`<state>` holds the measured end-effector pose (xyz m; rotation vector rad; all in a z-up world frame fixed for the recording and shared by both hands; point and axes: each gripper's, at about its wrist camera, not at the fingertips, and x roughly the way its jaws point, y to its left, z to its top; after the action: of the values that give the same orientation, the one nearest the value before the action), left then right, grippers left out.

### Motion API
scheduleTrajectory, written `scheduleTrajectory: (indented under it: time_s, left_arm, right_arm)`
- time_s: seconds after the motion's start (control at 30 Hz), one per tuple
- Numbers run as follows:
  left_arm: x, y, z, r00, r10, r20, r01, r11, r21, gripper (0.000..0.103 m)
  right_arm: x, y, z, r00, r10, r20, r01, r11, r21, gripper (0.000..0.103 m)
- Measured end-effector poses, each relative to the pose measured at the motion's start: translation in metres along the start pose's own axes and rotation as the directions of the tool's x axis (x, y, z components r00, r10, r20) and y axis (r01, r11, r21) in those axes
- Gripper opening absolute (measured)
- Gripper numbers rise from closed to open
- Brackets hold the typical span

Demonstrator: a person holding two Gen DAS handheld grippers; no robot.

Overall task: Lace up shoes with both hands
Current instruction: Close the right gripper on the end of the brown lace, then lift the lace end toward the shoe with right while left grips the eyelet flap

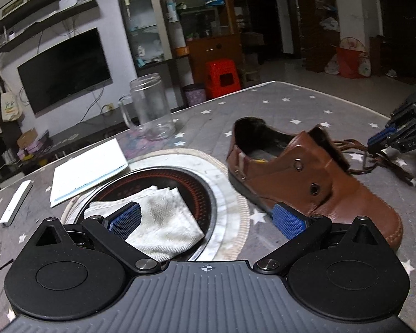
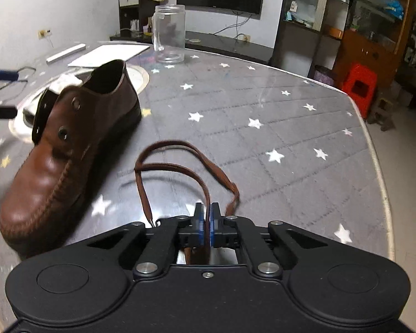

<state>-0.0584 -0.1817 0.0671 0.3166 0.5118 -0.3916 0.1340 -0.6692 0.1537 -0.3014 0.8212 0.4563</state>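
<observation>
Star-patterned desk (image 2: 263, 105) carries the brown shoe (image 2: 69, 144), unlaced; right gripper (image 2: 207, 211) fingers pinch the loose lace (image 2: 163, 166), left gripper (image 1: 205, 216) fingers spread, so threading an eyelet (image 2: 62, 132) probably comes next.

Left tool spread, right tool pinched

Left tool (image 1: 206, 217) sits low in frame, blue pads wide apart; right tool (image 2: 207, 216) low centre, pads clamping the brown shoelace (image 2: 180, 166).
</observation>
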Motion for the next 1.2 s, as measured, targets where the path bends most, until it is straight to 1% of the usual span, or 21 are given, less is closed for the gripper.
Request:
scheduleTrajectory:
  time_s: [0.03,0.1,0.17,0.2,0.3,0.33,0.43,0.57,0.67,0.73,0.8,0.9,1.0,1.07,1.1,1.13,1.2]
  left_arm:
    - [-0.001,-0.002,0.001,1.000,-0.007,0.002,0.007,1.000,0.007,0.102]
    - [-0.003,-0.005,0.004,1.000,-0.025,0.006,0.025,1.000,0.018,0.102]
    - [-0.004,-0.009,0.007,0.999,-0.042,0.010,0.042,0.999,0.031,0.102]
    - [-0.005,-0.011,0.009,0.999,-0.051,0.012,0.050,0.998,0.039,0.102]
    - [-0.005,-0.017,0.013,0.997,-0.081,0.013,0.080,0.995,0.062,0.102]
    - [-0.006,-0.019,0.015,0.996,-0.093,0.013,0.092,0.993,0.068,0.102]
    - [-0.007,-0.026,0.020,0.991,-0.131,0.015,0.129,0.987,0.094,0.102]
    - [-0.012,-0.037,0.028,0.979,-0.202,0.033,0.195,0.971,0.136,0.102]
    - [-0.018,-0.047,0.035,0.966,-0.256,0.049,0.244,0.955,0.171,0.102]
    - [-0.020,-0.054,0.038,0.956,-0.289,0.054,0.273,0.942,0.197,0.102]
    - [-0.021,-0.060,0.041,0.948,-0.315,0.052,0.297,0.929,0.220,0.102]
    - [-0.019,-0.071,0.044,0.938,-0.346,0.036,0.326,0.911,0.253,0.102]
    - [-0.017,-0.079,0.046,0.927,-0.375,0.023,0.355,0.894,0.274,0.101]
    - [-0.014,-0.083,0.048,0.919,-0.394,0.016,0.372,0.881,0.293,0.101]
    - [-0.013,-0.084,0.048,0.917,-0.400,0.012,0.378,0.877,0.297,0.101]
    - [-0.011,-0.085,0.049,0.913,-0.408,0.005,0.387,0.870,0.304,0.101]
    - [-0.008,-0.086,0.050,0.907,-0.421,-0.009,0.402,0.860,0.314,0.101]
  right_arm:
    - [-0.002,0.002,0.000,1.000,0.003,-0.001,-0.003,1.000,-0.023,0.013]
    - [-0.004,0.008,0.005,1.000,0.021,0.008,-0.020,0.997,-0.077,0.015]
    - [-0.003,0.011,0.012,0.999,0.045,0.020,-0.042,0.992,-0.118,0.019]
    - [-0.001,0.013,0.015,0.998,0.058,0.023,-0.054,0.989,-0.138,0.023]
    - [0.011,0.016,0.026,0.995,0.097,0.017,-0.092,0.977,-0.192,0.028]
    - [0.015,0.017,0.028,0.995,0.102,0.013,-0.097,0.975,-0.202,0.029]
    - [0.031,0.013,0.039,0.988,0.153,-0.013,-0.152,0.962,-0.228,0.029]
    - [0.040,0.007,0.045,0.980,0.197,-0.024,-0.197,0.950,-0.244,0.030]
    - [0.050,0.003,0.051,0.968,0.248,-0.049,-0.252,0.933,-0.256,0.032]
    - [0.054,0.003,0.052,0.963,0.263,-0.055,-0.268,0.923,-0.275,0.038]
    - [0.057,0.003,0.053,0.959,0.276,-0.057,-0.281,0.916,-0.286,0.041]
    - [0.062,0.004,0.053,0.951,0.299,-0.080,-0.309,0.908,-0.284,0.041]
    - [0.062,0.001,0.051,0.940,0.331,-0.089,-0.342,0.904,-0.256,0.041]
    - [0.060,-0.001,0.050,0.934,0.344,-0.093,-0.357,0.905,-0.230,0.032]
    - [0.060,-0.001,0.049,0.934,0.345,-0.093,-0.357,0.906,-0.227,0.017]
    - [0.058,-0.002,0.048,0.933,0.347,-0.095,-0.359,0.907,-0.219,0.010]
    - [0.054,0.000,0.046,0.936,0.340,-0.091,-0.351,0.911,-0.217,0.003]
